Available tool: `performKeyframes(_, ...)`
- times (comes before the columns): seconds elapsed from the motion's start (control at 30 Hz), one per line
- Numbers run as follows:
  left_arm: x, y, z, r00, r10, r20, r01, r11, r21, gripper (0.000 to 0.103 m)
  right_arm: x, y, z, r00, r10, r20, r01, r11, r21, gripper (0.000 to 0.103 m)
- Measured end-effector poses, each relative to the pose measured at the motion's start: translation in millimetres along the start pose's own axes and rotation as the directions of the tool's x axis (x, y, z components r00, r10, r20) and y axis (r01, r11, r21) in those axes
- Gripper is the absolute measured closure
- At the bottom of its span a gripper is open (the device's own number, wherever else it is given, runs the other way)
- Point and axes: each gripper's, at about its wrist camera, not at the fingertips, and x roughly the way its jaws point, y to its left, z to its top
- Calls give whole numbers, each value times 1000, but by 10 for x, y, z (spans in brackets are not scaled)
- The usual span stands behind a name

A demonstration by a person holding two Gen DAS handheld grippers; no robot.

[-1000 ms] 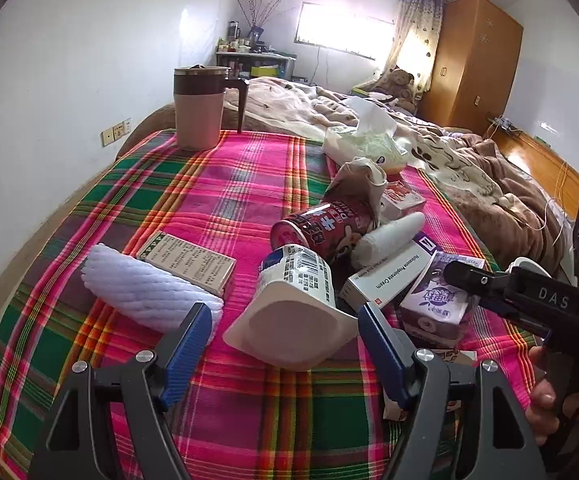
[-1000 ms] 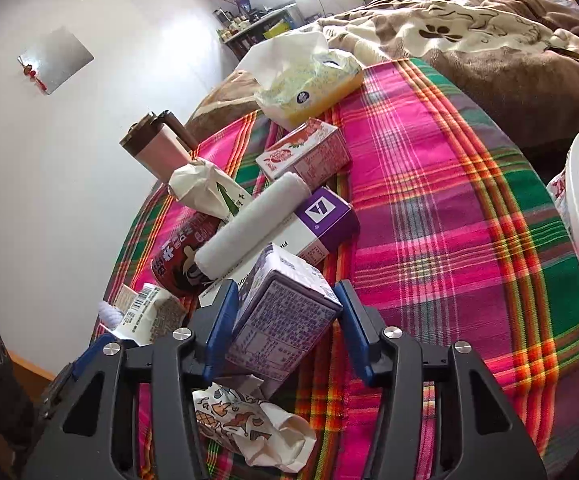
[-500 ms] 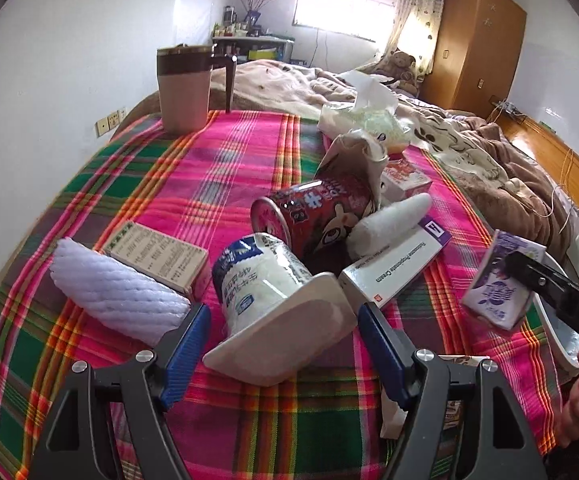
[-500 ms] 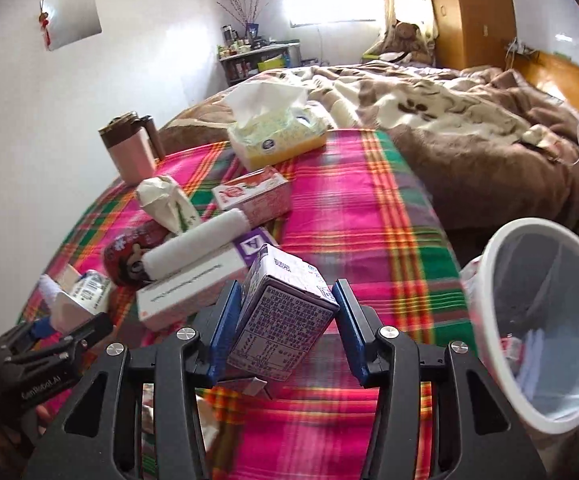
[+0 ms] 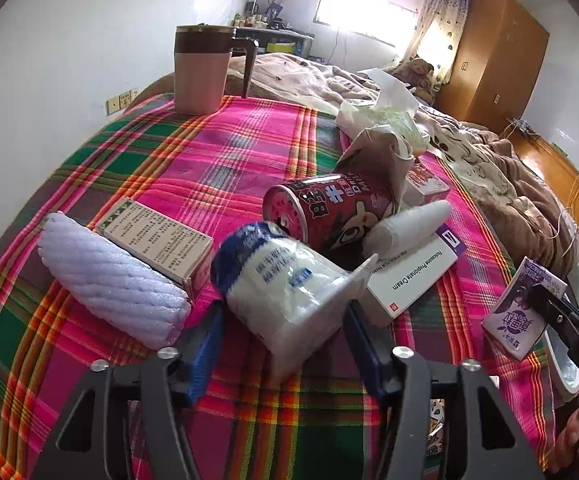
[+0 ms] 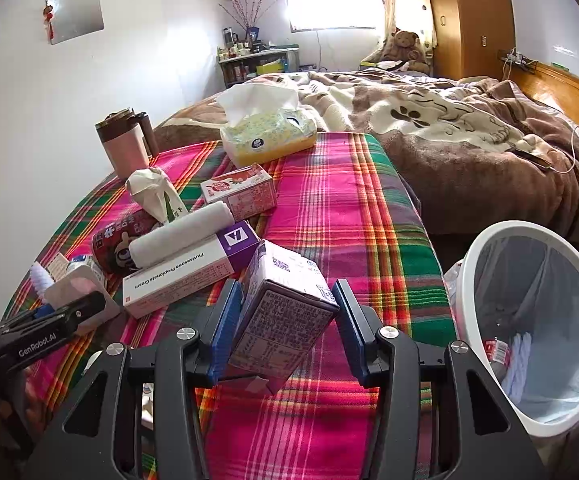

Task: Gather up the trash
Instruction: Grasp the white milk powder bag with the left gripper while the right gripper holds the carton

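Observation:
A white yogurt cup (image 5: 289, 296) with blue print lies on its side on the plaid tablecloth (image 5: 217, 160). My left gripper (image 5: 285, 328) has it between its blue pads; the jaws are closing and both pads touch the cup's sides. My right gripper (image 6: 285, 320) is shut on a purple drink carton (image 6: 285, 308), held tilted above the table's right edge. In the left wrist view the same carton (image 5: 521, 308) hangs at the far right. A white trash bin (image 6: 469, 280) with a clear liner stands just right of the carton, below table level.
A red can (image 5: 329, 208), a white roll (image 5: 409, 220), a cream box (image 5: 409, 276), a small printed box (image 5: 157, 236) and a white foam sleeve (image 5: 109, 276) crowd around the cup. Farther back stand a pink mug (image 5: 201, 76), a juice carton (image 6: 241, 192) and a tissue pack (image 6: 269, 136). A bed lies beyond.
The left jaws have narrowed onto the yogurt cup as the gripper sank closer to it. The right gripper lifted the purple carton off the table and swung it toward the bin.

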Motion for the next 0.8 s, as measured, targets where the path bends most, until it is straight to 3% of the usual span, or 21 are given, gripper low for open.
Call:
performKeyframes(0.43, -229, -112, -48, 998, -5, 55, 4, 1000, 18, 48, -56, -37, -31, 1000, 5, 17, -5, 1000, 4, 55)
performKeyframes(0.8, -644, -481, -56, 991, -52, 127, 41, 995, 88, 48, -341, -228, 25, 997, 5, 74, -7, 1000, 27, 55)
